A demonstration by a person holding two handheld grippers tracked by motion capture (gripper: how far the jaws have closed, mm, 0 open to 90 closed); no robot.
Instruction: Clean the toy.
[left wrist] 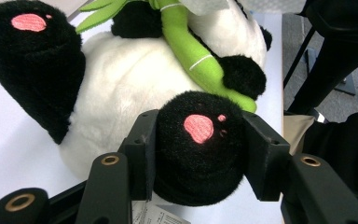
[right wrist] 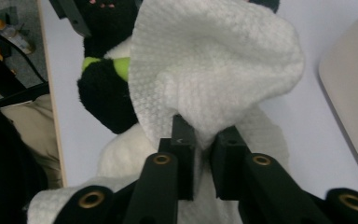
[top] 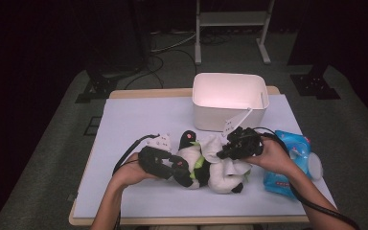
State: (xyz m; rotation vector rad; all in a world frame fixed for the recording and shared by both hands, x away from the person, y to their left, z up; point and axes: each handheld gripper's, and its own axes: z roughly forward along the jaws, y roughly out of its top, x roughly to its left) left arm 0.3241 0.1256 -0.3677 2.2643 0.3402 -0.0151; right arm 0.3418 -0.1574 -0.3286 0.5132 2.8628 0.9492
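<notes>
A black-and-white panda plush (top: 206, 168) lies on its back in the middle of the table, hugging a green bamboo stalk (left wrist: 191, 51). My left gripper (left wrist: 198, 154) is shut on one of its black feet (left wrist: 186, 163), the one with a pink paw print; the other foot (left wrist: 32, 60) sticks up at the left. In the high view this left gripper (top: 172, 168) sits at the plush's left end. My right gripper (right wrist: 204, 140) pinches a white textured wipe (right wrist: 214, 60) that drapes over the plush's belly. From above, the right gripper (top: 226, 152) hovers over the wipe (top: 214, 145).
An empty white bin (top: 230, 96) stands behind the plush at the table's far side. A blue pack of wipes (top: 290, 158) with a white lid (top: 315, 166) lies at the right. A pale sheet (top: 139, 120) covers the tabletop.
</notes>
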